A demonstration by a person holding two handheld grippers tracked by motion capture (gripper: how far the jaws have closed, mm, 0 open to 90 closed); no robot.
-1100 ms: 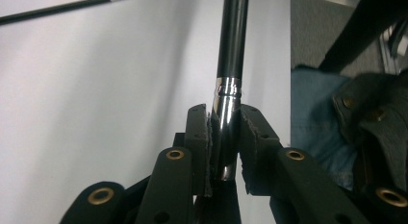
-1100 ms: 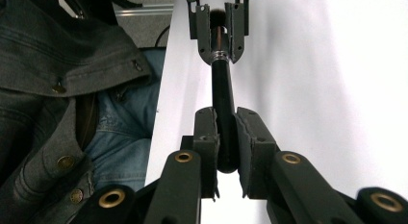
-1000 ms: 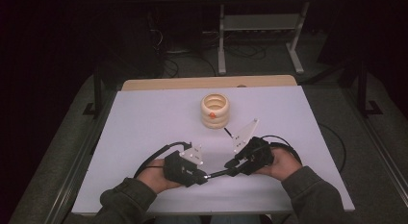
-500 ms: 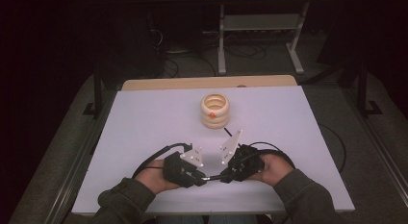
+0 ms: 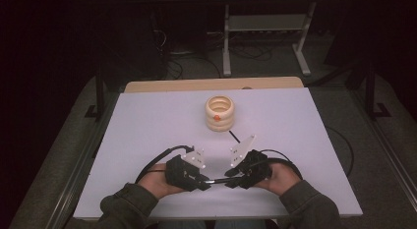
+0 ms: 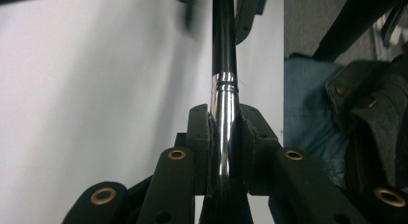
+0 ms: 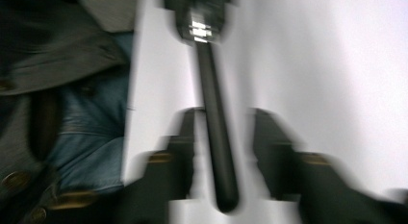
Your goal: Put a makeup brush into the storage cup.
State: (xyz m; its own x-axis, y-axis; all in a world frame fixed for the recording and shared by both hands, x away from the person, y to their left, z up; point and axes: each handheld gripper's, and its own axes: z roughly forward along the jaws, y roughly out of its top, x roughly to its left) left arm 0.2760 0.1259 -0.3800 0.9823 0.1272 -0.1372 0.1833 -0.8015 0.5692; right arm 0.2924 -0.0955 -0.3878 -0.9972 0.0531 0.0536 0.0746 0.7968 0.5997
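A thin black rod with a chrome collar (image 6: 224, 96) runs level between my two grippers near the table's front edge (image 5: 216, 180). My left gripper (image 6: 224, 113) is shut on the rod's chrome section; in the high view the left gripper (image 5: 205, 182) points right. My right gripper (image 7: 222, 119) is open, its jaws standing either side of the rod's black handle (image 7: 215, 132) with gaps showing. In the high view the right gripper (image 5: 231, 182) faces the left one. The right gripper view is blurred.
A cream stack of rings with an orange dot (image 5: 220, 112) stands on the white table (image 5: 147, 121) beyond the grippers. A short black stick (image 5: 234, 136) lies just in front of it. Blue trousers (image 6: 308, 118) show past the table's near edge.
My right gripper has swung left and down toward the left gripper, bringing its jaws around the rod's handle. The left gripper has barely moved.
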